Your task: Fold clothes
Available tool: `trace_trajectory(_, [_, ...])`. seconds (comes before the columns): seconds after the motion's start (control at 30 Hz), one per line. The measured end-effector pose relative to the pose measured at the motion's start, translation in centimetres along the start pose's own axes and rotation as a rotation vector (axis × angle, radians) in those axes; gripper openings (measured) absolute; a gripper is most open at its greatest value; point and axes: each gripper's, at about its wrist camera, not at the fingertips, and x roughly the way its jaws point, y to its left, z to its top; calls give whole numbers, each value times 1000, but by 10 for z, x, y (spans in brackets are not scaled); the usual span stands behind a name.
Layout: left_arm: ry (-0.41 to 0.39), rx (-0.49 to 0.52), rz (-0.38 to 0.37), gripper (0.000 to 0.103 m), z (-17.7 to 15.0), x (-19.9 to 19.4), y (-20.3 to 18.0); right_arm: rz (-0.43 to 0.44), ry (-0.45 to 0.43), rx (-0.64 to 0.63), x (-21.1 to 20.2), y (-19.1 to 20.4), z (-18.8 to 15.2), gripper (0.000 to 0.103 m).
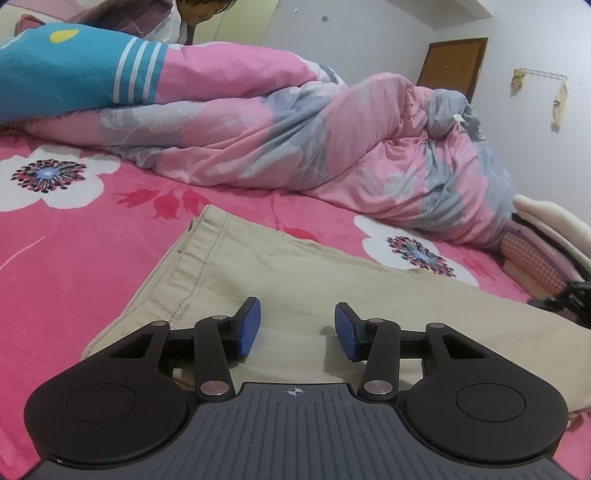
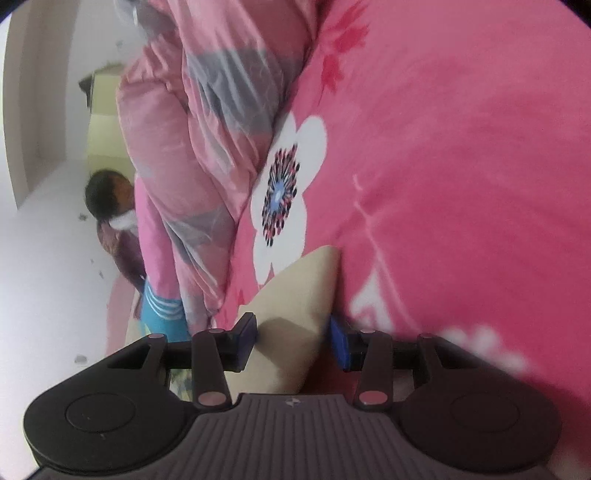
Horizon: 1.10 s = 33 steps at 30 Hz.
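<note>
A beige garment (image 1: 295, 266) lies flat on the pink flowered bed sheet (image 1: 92, 240), its stitched hem running off to the left. My left gripper (image 1: 297, 328) hovers low over the cloth, open, its blue pads apart with nothing pinched between them. The right wrist view is rolled sideways. There, a folded corner of the beige garment (image 2: 303, 288) sits between the pads of my right gripper (image 2: 293, 338). A shadowed gap shows beside the left pad, so the jaws stand open around the cloth.
A rumpled pink and grey quilt (image 1: 295, 147) is heaped along the far side of the bed, with a blue striped pillow (image 1: 55, 66) on it. A person (image 1: 199, 14) is behind it. Folded cloths (image 1: 546, 236) are stacked at the right edge.
</note>
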Motion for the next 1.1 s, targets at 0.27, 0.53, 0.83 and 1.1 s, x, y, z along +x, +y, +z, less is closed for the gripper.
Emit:
trace_trajectory(0.27, [-2,6,5,46,0,0,-1,35,-154,-500,-2,71,2,14])
trace_trajectory(0.53, [-1,17,9,47,-1,1,-3,-402,-250,-599,7,50,24,47])
trace_trajectory(0.83, [1,13,7,47,-1,1,-2,51,-202,-136,-92,3,-29,79])
trace_trajectory(1.1, [2,3,5,48,0,1,-2,-92,33,-468,-58,43,-101,72])
